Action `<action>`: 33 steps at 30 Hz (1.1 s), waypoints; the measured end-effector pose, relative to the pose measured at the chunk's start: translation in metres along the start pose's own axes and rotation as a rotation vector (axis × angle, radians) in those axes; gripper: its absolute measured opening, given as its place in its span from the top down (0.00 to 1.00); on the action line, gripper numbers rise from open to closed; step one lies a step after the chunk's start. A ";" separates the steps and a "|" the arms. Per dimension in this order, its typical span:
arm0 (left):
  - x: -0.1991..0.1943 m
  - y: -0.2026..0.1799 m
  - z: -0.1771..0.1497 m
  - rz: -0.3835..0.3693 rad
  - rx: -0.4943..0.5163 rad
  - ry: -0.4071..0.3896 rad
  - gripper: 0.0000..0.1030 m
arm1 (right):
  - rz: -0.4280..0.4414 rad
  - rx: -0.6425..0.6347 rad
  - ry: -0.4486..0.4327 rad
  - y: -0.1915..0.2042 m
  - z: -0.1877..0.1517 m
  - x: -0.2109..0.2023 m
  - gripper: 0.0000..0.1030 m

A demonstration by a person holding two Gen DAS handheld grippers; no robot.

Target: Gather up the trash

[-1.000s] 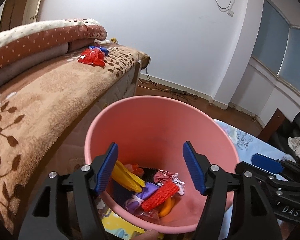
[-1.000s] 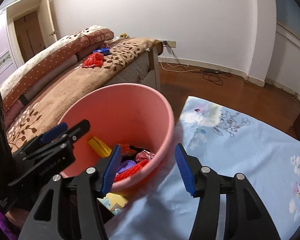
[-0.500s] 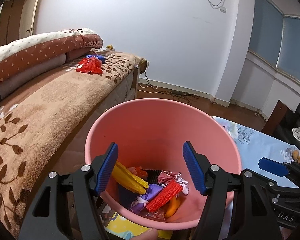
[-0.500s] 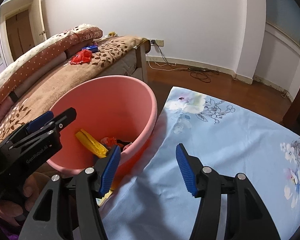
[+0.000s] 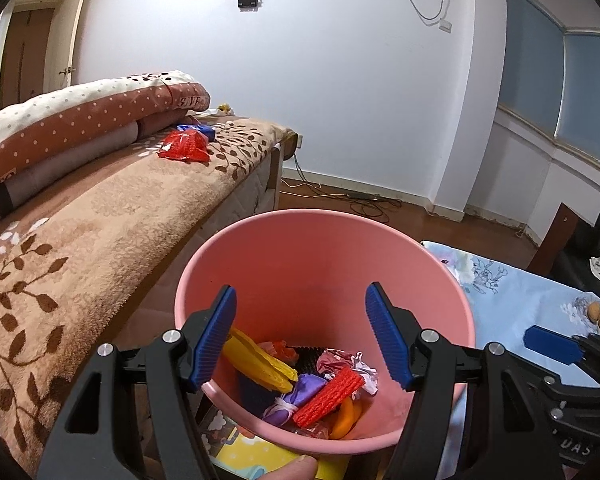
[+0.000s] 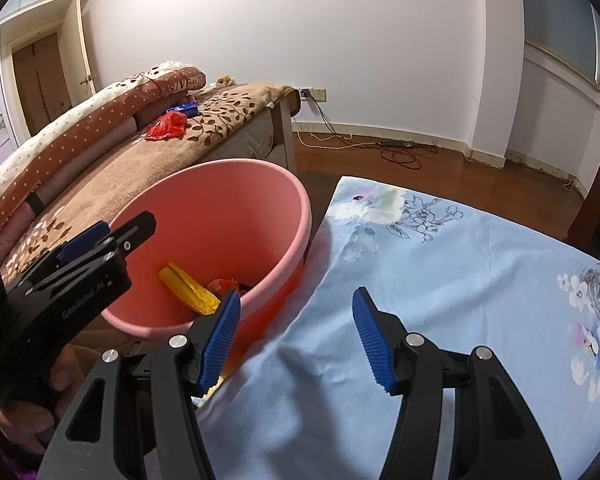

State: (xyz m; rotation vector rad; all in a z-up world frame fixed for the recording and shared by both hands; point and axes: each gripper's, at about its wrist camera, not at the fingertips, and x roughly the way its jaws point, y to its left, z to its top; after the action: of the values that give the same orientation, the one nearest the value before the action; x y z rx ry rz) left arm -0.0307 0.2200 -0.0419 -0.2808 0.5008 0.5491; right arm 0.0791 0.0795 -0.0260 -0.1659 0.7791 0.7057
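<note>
bedroom w/ white walls is showing behind; pink bin (image 5: 324,248) is sitting between bed (image 5: 100,216) & blue floral surface (image 6: 440,264), holding wrappers incl. a yellow one (image 5: 256,360). red wrapper (image 5: 184,146) is lying on bed, well apart. left gripper (image 5: 300,336) is hovering over bin, jaws wide, nothing held. right gripper (image 6: 296,336) is hanging open & empty over surface edge.
</note>
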 end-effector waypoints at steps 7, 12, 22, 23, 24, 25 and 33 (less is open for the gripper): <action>-0.004 -0.006 -0.002 0.028 0.013 0.016 0.35 | 0.009 0.009 0.006 -0.005 -0.006 -0.012 0.39; -0.015 -0.015 0.002 0.033 0.014 0.026 0.35 | -0.007 -0.005 -0.007 -0.007 -0.009 -0.023 0.38; -0.045 -0.047 0.004 0.001 0.069 0.038 0.35 | -0.027 0.010 -0.024 -0.015 -0.016 -0.044 0.38; -0.048 -0.049 0.003 0.005 0.077 0.035 0.35 | -0.024 0.016 -0.026 -0.016 -0.017 -0.047 0.38; -0.051 -0.052 0.003 0.008 0.083 0.033 0.35 | -0.022 0.023 -0.029 -0.018 -0.018 -0.050 0.38; -0.054 -0.054 0.003 0.009 0.089 0.030 0.35 | -0.022 0.027 -0.033 -0.019 -0.018 -0.052 0.38; -0.076 -0.065 0.002 0.006 0.106 0.024 0.35 | -0.023 0.044 -0.058 -0.022 -0.022 -0.072 0.38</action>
State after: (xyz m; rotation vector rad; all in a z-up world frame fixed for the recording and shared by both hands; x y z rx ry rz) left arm -0.0492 0.1352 0.0074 -0.1846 0.5521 0.5237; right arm 0.0442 0.0165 0.0055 -0.1136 0.7355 0.6681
